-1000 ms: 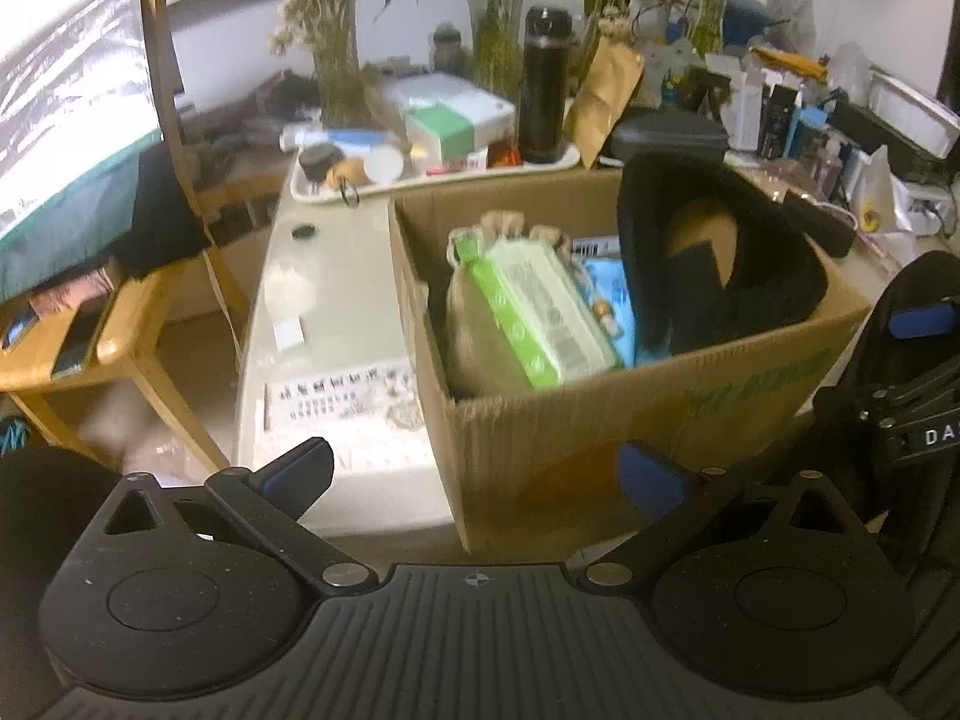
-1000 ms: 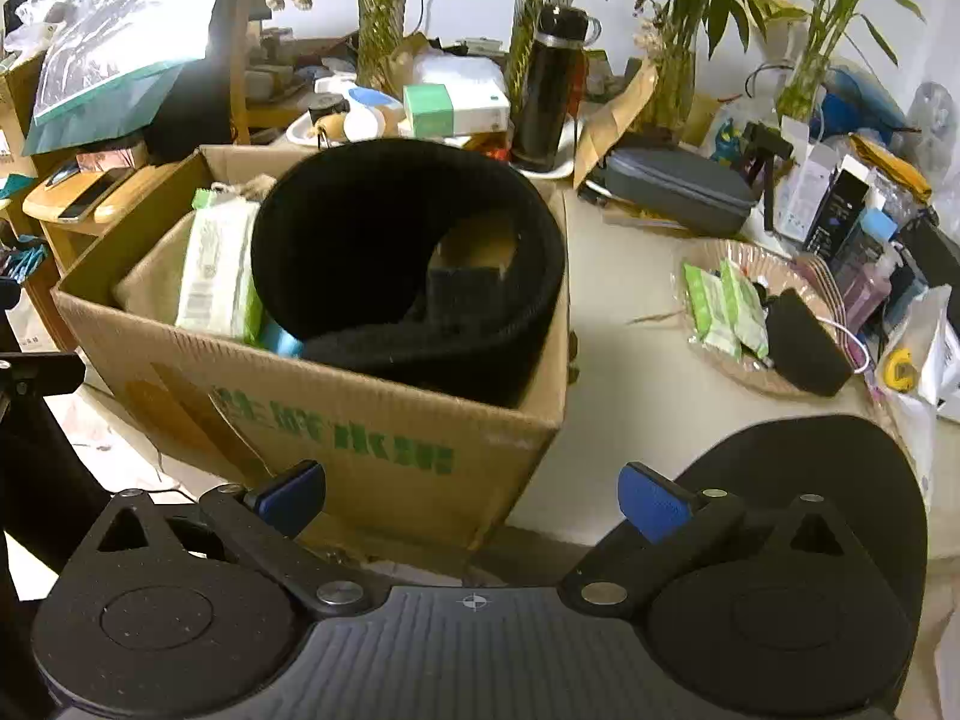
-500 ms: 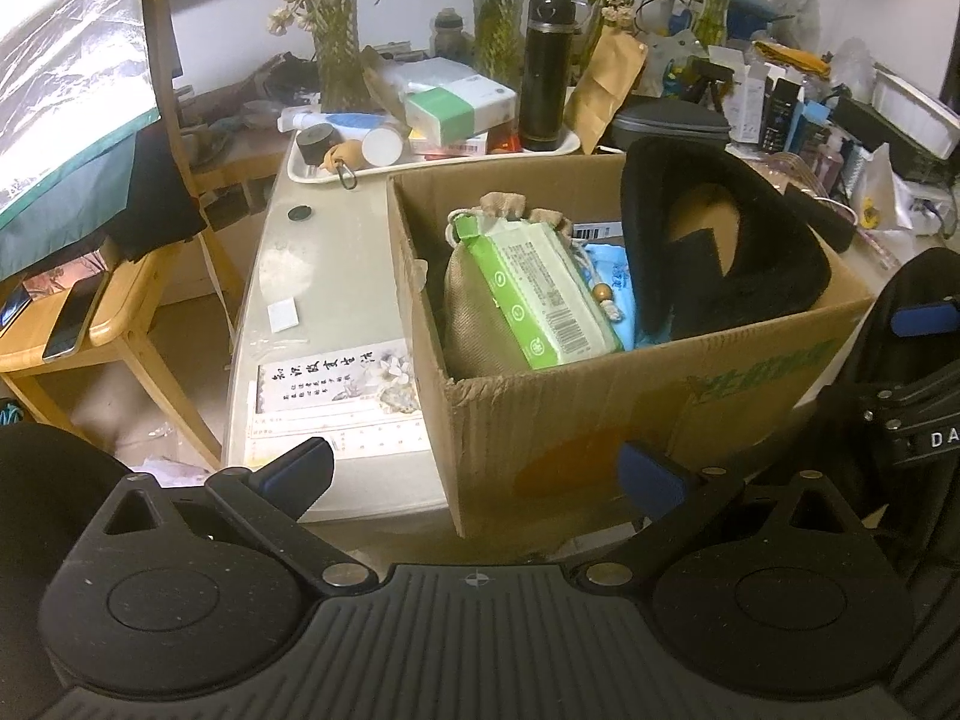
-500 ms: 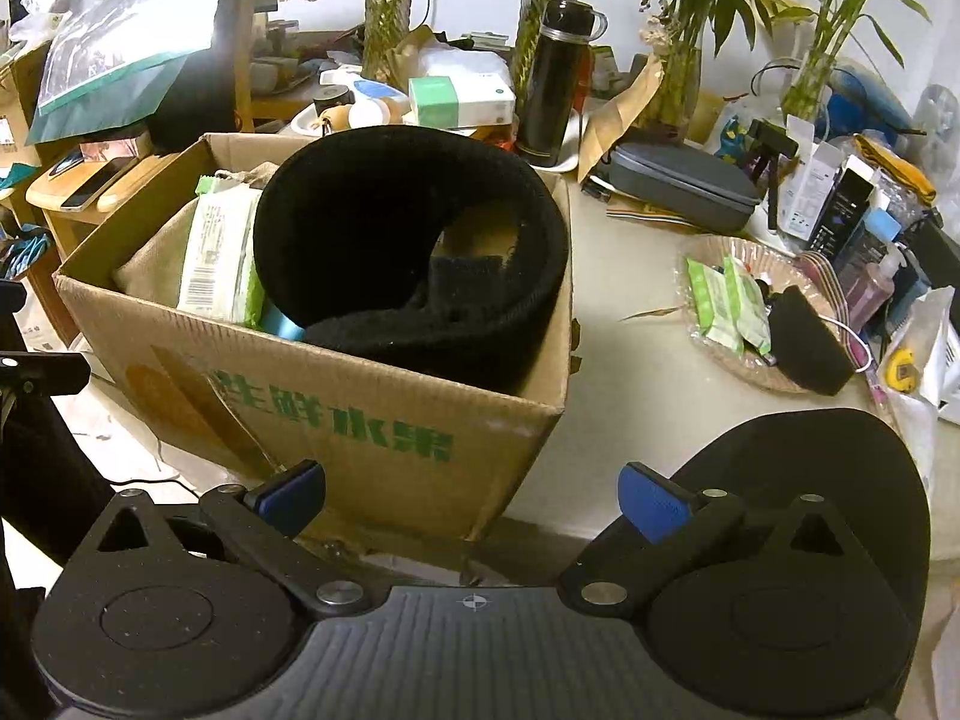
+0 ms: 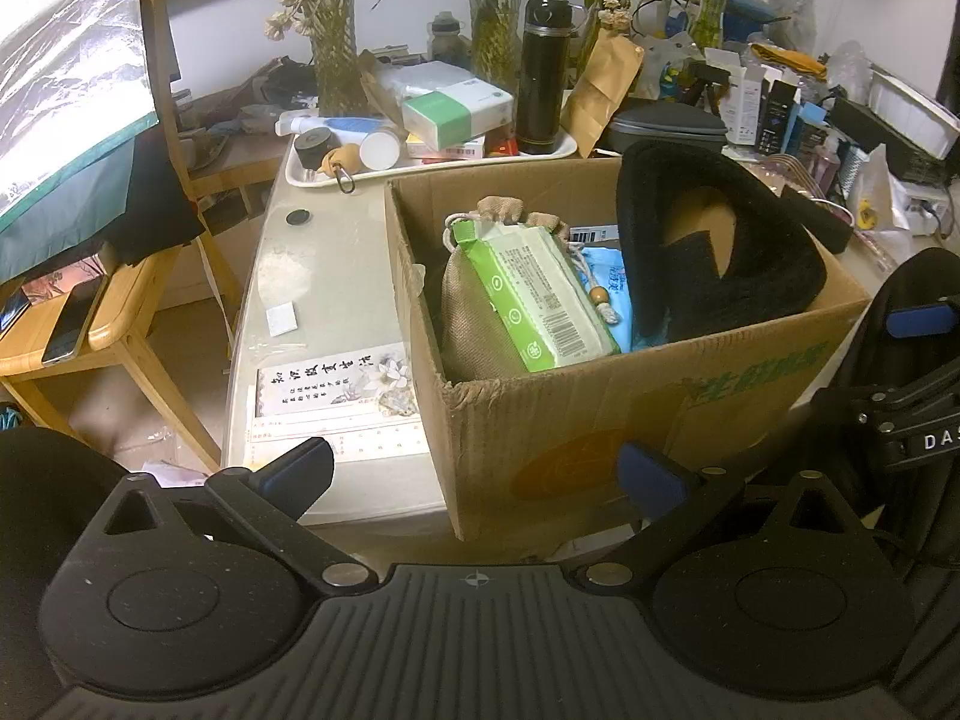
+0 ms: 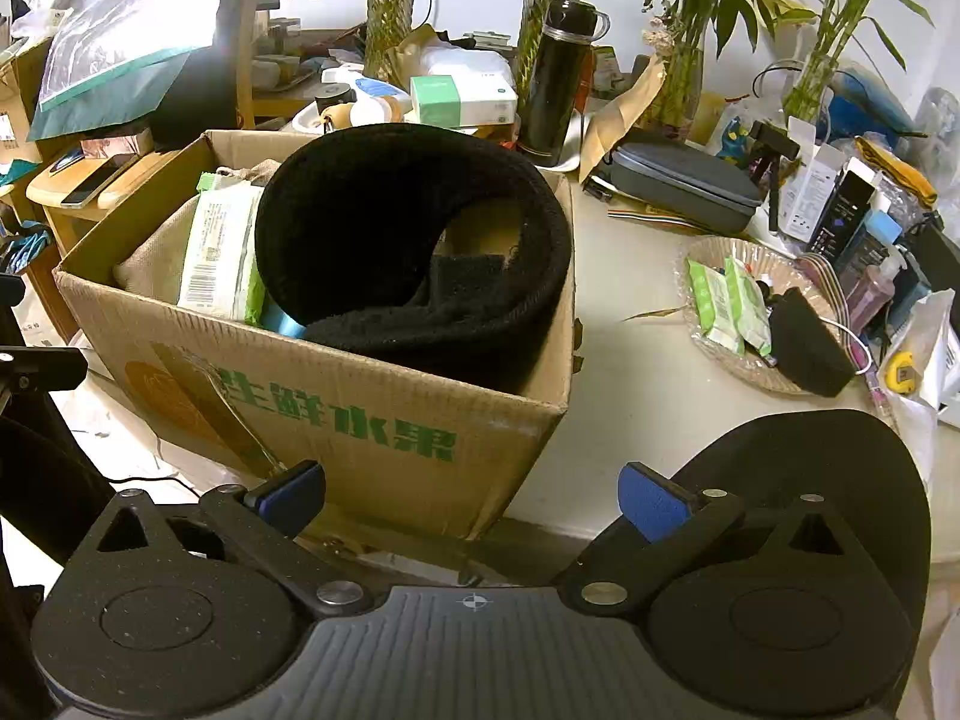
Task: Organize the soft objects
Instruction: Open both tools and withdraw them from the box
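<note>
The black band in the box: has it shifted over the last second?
No. In the right view the black band leans on the same corner of the cardboard box, beside the green wipes pack; only the camera moved.

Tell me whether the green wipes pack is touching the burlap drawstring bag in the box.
Touching. The left wrist view shows the green wipes pack lying slanted directly against the burlap bag, no gap between them.

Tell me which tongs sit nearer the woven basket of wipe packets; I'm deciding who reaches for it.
Right. The right tongs hang open just below-left of the woven basket; the left tongs, also open, face the cardboard box, farther left.
</note>
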